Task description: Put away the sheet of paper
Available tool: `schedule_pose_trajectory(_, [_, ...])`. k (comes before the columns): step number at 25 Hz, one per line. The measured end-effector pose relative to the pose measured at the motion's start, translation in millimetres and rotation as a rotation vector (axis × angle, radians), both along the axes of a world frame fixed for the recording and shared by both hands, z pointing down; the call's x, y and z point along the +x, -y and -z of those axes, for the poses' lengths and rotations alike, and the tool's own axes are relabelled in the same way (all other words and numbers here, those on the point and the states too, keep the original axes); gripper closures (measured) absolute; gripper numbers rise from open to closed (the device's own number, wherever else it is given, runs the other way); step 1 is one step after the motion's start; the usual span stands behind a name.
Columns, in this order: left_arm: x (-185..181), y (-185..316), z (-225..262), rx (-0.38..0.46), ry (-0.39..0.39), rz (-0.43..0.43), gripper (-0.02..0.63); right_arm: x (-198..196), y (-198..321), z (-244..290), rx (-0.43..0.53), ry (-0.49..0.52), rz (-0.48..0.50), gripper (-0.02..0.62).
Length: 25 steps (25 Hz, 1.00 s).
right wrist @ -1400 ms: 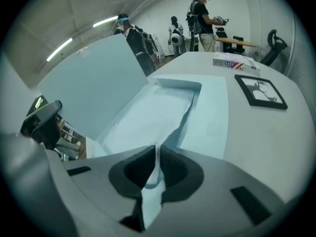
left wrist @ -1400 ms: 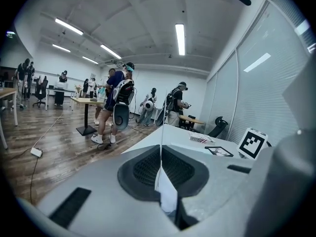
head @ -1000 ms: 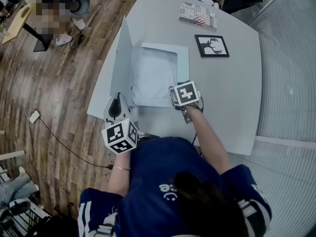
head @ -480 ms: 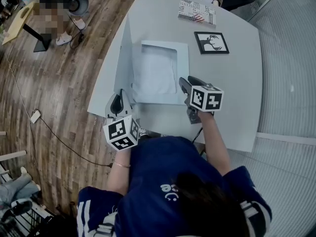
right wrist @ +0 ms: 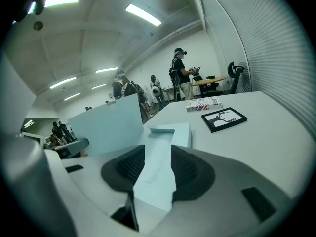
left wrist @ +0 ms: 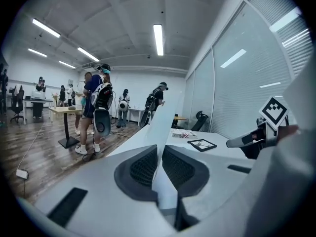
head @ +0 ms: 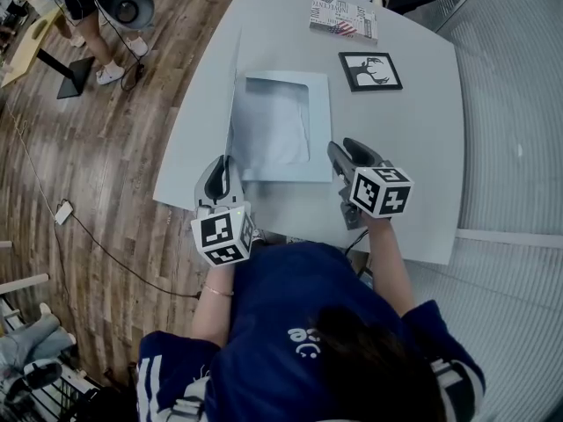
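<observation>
My left gripper (head: 222, 167) is at the near left corner of the table (head: 413, 148). Its jaws are pressed together on the near edge of the folder's cover (head: 234, 104). In the left gripper view the cover (left wrist: 165, 117) rises as a thin pale blade out of the slit between my pads (there is barely a gap there), standing roughly upright along the folder's left side.

My right gripper (head: 343, 150) hovers just beside the right edge of the folder (head: 320, 130), level with its near half. Its jaws are a little apart and clamp nothing. In the right gripper view the gap between them (right wrist: 158, 162) shows only pale surface running on to the folder (right wrist: 182, 132), with the raised cover (right wrist: 106, 125) at the left.

The sheet of paper (head: 271, 126) lies flat inside the open folder, within its white border and slightly rumpled along its right edge.

Farther out on the table, well apart from the folder, lies a black picture frame (head: 370, 70). Past it, near the far edge, is a book (head: 343, 18) with a printed cover.

Beyond the table, people (left wrist: 96, 107) stand on the wooden floor.
</observation>
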<state>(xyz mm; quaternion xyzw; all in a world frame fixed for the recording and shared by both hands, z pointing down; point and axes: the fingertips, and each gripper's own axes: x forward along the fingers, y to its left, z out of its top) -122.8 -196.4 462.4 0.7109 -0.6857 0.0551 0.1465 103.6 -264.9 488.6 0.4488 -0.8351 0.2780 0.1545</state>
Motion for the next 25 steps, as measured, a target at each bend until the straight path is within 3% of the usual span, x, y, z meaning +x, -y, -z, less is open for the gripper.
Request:
schedule_pose_trajectory(9, [47, 5, -6, -0.015, 0.205, -0.161, 0.578, 13, -17, -6, -0.022, 0.046, -0.025, 0.436])
schedule_pose_trajectory(18, [87, 5, -29, -0.066, 0.242, -0.284, 0.549, 23, -37, -18, -0.021, 0.006, -0.02, 0.44])
schedule_pose_trajectory(25, [116, 4, -53, -0.107, 0.354, -0.382, 0.535, 24, -44, -21, -0.01, -0.031, 0.003, 0.443])
